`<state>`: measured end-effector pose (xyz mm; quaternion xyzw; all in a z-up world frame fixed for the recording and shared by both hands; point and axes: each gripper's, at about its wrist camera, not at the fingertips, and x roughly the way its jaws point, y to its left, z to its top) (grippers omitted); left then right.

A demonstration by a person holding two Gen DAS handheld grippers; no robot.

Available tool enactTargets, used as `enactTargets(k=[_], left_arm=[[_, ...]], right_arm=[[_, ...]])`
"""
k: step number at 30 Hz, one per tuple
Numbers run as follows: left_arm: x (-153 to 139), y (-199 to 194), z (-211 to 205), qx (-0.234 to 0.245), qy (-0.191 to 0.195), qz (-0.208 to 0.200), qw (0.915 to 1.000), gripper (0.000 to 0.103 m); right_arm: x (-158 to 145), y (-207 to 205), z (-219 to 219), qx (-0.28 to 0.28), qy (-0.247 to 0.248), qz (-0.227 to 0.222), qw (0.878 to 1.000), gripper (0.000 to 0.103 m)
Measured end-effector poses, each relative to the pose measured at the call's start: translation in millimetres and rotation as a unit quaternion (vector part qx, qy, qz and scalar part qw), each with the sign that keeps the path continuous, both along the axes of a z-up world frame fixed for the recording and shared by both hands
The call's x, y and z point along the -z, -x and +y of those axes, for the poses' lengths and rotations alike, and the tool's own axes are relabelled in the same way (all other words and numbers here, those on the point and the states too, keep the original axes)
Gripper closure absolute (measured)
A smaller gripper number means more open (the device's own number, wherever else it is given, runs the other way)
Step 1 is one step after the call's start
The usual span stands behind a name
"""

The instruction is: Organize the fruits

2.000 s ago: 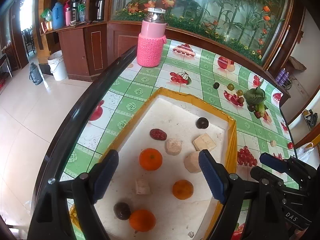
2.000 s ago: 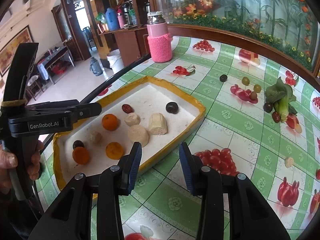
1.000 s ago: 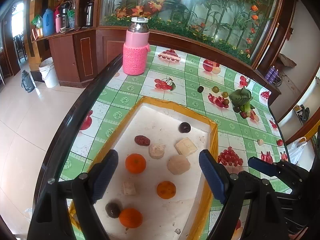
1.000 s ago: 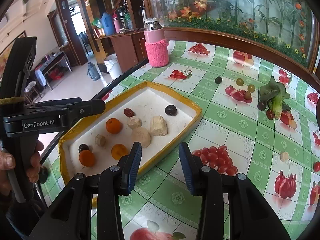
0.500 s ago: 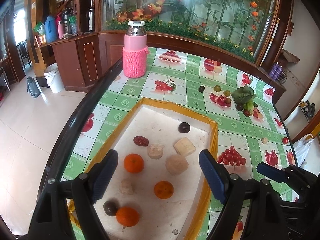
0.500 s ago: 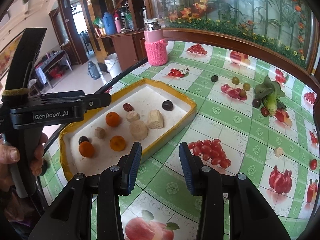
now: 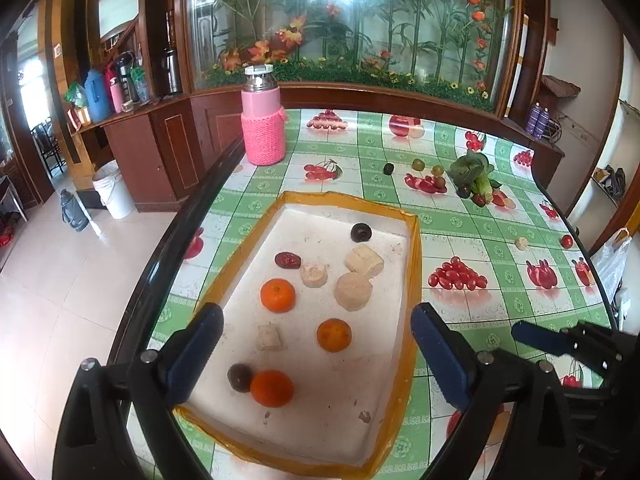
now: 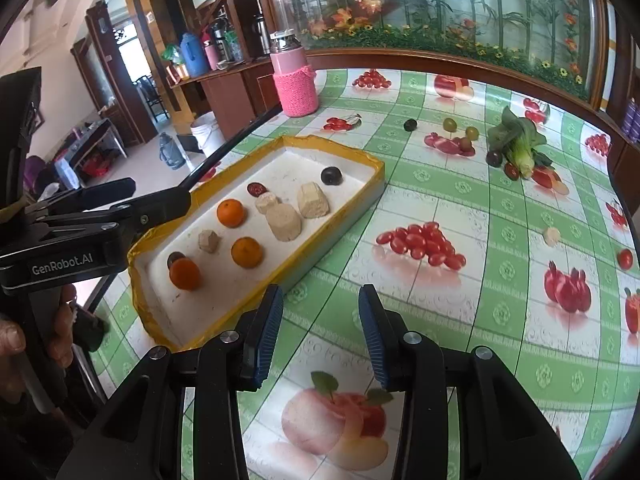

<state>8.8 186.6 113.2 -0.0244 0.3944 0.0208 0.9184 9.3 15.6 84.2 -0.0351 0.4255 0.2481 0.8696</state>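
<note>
A white tray with a yellow rim (image 7: pixel 414 264) (image 8: pixel 372 168) lies on the fruit-print tablecloth. It holds three oranges (image 7: pixel 277 295) (image 8: pixel 230 213), dark plums (image 7: pixel 361 232) (image 8: pixel 331 175), a red date (image 7: pixel 287 260) and several beige chunks (image 7: pixel 353 291) (image 8: pixel 283 222). My left gripper (image 7: pixel 316 354) is open and empty, raised above the tray's near end. My right gripper (image 8: pixel 320 332) is open and empty above the cloth, right of the tray. Loose fruits lie on the cloth further off: a dark plum (image 8: pixel 410 125), green grapes (image 8: pixel 450 124), a beige piece (image 8: pixel 551 236) and a cherry tomato (image 8: pixel 624 259).
A pink knit-covered flask (image 7: pixel 263 120) (image 8: pixel 294 80) stands at the table's far left. A leafy green vegetable (image 7: pixel 474 174) (image 8: pixel 518 144) lies at the far right with small fruits around it. The table's black edge (image 7: pixel 176 240) runs along the left, with floor below.
Both grippers have drawn back and up from the tray, so it looks smaller and farther. Jaws stay open. The fruits in the tray have not moved.
</note>
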Motion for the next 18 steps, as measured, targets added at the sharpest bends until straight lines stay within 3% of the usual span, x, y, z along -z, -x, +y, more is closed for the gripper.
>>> enactTargets(k=[1,2,3,5,12,16,18], left_arm=[[0,2,-1,-0.002,0.001,0.001,1.0000,0.007],[1,5,-1,-0.004,-0.002,-0.002,1.0000,0.007],[2,9,-1,-0.005,-0.007,-0.005,0.9999,0.007],[5,16,0,-0.007,-0.015,-0.004,0.9999,0.007],[17,39,19,-0.040,-0.008,-0.004,0.9992,0.007],[20,57,25,-0.048,-0.006,-0.012,0.9987,0.006],[22,67,28,-0.055,-0.010,-0.020,0.9982,0.001]], right_arm=[[1,4,0,0.003,0.001,0.000,1.000,0.064],[2,7,1,0.006,0.002,0.001,1.000,0.053],[2,12,1,0.009,0.003,0.000,1.000,0.032],[0,23,1,0.019,0.006,-0.019,1.000,0.014],[-9,48,12,0.030,0.014,-0.062,0.998,0.014],[-4,52,15,0.038,0.014,-0.056,0.998,0.013],[0,53,15,0.043,0.013,-0.049,0.998,0.013]])
